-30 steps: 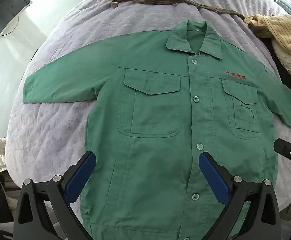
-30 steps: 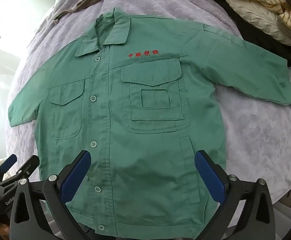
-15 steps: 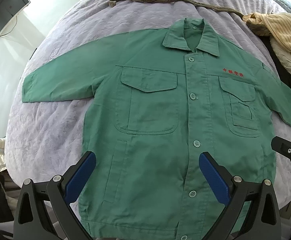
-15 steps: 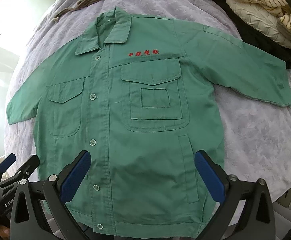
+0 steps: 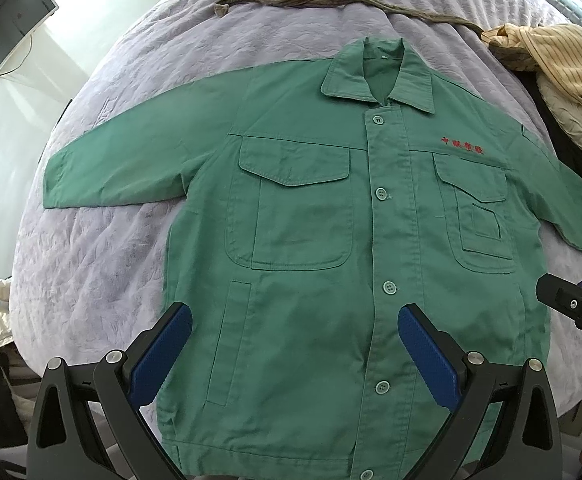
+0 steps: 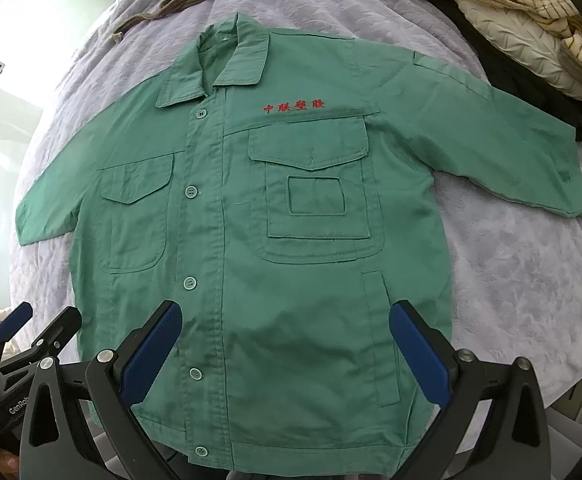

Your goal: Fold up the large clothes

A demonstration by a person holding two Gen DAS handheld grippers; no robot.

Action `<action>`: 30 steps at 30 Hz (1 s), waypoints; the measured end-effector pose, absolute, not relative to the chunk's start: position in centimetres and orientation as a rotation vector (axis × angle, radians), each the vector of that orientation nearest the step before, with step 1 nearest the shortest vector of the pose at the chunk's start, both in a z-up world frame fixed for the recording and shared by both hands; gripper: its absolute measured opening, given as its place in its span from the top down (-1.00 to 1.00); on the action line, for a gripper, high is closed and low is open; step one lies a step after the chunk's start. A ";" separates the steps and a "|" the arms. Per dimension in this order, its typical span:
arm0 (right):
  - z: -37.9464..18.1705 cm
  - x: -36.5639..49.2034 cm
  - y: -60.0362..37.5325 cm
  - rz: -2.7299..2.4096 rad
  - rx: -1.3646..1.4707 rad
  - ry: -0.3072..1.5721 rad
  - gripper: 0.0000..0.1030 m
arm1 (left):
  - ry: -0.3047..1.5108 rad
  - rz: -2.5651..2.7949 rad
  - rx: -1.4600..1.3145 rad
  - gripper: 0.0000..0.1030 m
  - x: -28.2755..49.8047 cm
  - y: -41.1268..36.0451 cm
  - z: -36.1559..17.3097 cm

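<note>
Left wrist view, one green jacket (image 5: 303,216) flat, five buttons, left gripper (image 5: 291,352) and right gripper (image 6: 283,350) both spread apart.

The big green cloth work jacket (image 5: 303,240) looks thick, matt and smooth, with shiny green plastic buttons (image 5: 381,194) and red stitched letters (image 6: 294,107). The pale purple bed cover (image 5: 99,260) is soft cloth with a crinkly, quilted look. The striped cream and yellow clothes (image 6: 523,36) look wrinkled. Each tool has matt black plastic arms, silver metal screws and blue pads (image 5: 159,356) with a fine rough grip.
</note>
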State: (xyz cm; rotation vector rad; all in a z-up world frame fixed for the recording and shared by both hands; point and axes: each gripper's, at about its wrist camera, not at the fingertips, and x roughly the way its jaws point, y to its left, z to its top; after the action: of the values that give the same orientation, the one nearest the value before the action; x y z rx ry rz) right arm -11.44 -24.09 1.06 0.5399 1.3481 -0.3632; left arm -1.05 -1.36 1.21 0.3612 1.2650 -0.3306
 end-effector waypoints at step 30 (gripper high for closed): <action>1.1 -11.4 -23.9 -0.354 0.542 1.348 -1.00 | 1.254 -0.336 0.370 -1.00 -1.5 -1.5 1.5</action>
State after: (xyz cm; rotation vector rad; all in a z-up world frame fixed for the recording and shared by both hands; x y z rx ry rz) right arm -11.44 -23.91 1.08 0.5423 1.3480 -0.3543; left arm -1.54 -1.50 1.50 0.3701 1.2544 -0.3361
